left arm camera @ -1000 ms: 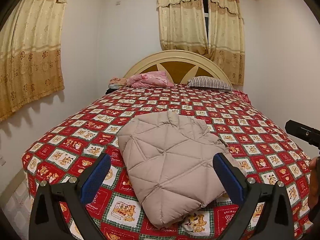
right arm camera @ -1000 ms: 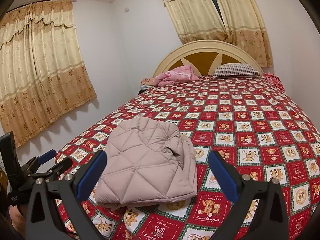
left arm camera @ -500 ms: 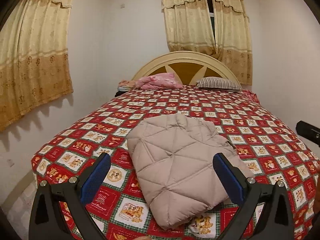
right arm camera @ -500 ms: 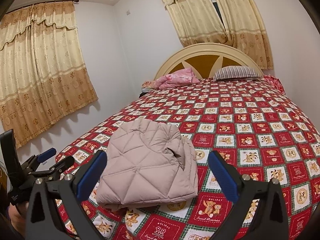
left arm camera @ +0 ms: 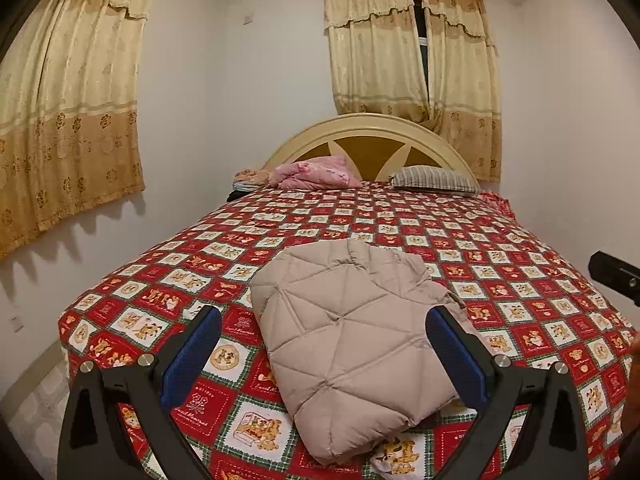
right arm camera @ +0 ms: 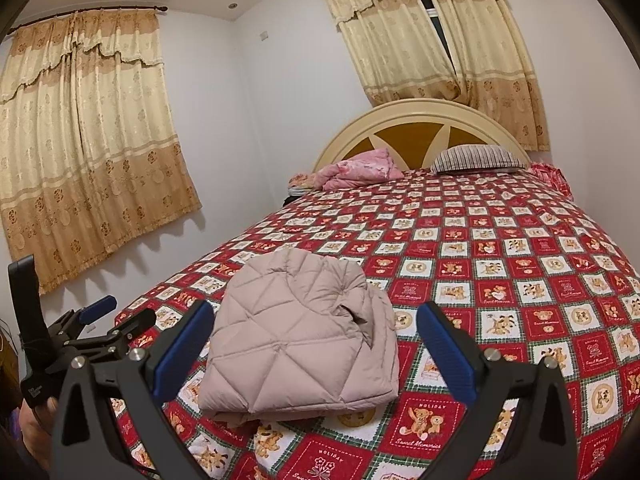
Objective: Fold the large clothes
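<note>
two hand-held grippers held wide open over a folded jacket on the bed

left hand-held gripper (left arm camera: 322, 354) has jaws spread with nothing between them; the folded beige jacket (left arm camera: 352, 336) lies on the red quilt (left arm camera: 500, 240) near the bed's foot; right hand-held gripper (right arm camera: 314, 350) is equally wide apart and empty. pink bundle (left arm camera: 316, 172), then striped pillow (left arm camera: 436, 179), rest by the headboard (left arm camera: 368, 136).
</note>
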